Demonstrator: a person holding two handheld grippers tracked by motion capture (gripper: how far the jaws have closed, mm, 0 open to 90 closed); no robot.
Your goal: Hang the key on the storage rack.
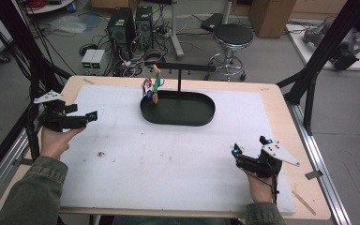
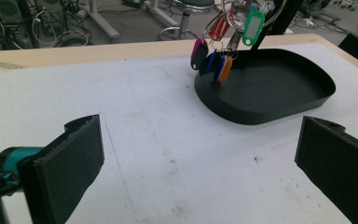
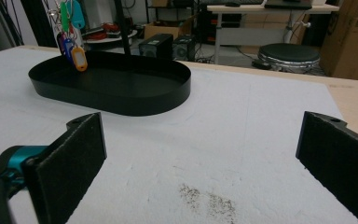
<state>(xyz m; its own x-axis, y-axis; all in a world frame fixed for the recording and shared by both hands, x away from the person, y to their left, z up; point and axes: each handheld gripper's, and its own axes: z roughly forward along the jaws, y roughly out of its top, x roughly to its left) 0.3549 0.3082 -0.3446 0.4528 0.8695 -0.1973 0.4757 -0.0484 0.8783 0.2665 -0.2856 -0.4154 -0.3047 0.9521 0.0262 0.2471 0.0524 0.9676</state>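
Far centre of the surface: a bunch of coloured plastic key tags on metal rings [image 1: 152,87] hangs from the left end of a slim black T-shaped metal stand [image 1: 179,70], dangling over the far-left rim of a shallow black oval tray [image 1: 201,117].
Surface: a white, slightly grainy foam-like sheet [image 1: 168,154] laid over a pale wooden top, with a few dark smudges on the near part.
Left tool [image 1: 92,116]: held at the left edge, pointed right toward the tray; its two flat black padded jaws stand wide apart with nothing between them. The left gripper view looks straight at the key tags [image 2: 223,42].
Right tool [image 1: 251,146]: rests near the right front corner, well apart from the tray, jaws likewise spread and empty.
Step in hand: judged as the start, both tools waiting and the bunch untouched on its hook.
Next move: probably the left tool travels to the bunch, closes on the tags or ring, lifts it clear of the hook and lowers it into the tray.
Handling: tags look smooth, hard and thin, the rings small and shiny; the loose cluster may swing or slip, so a grip high near the rings seems safer.
Tray: matte, thin-walled, empty inside.
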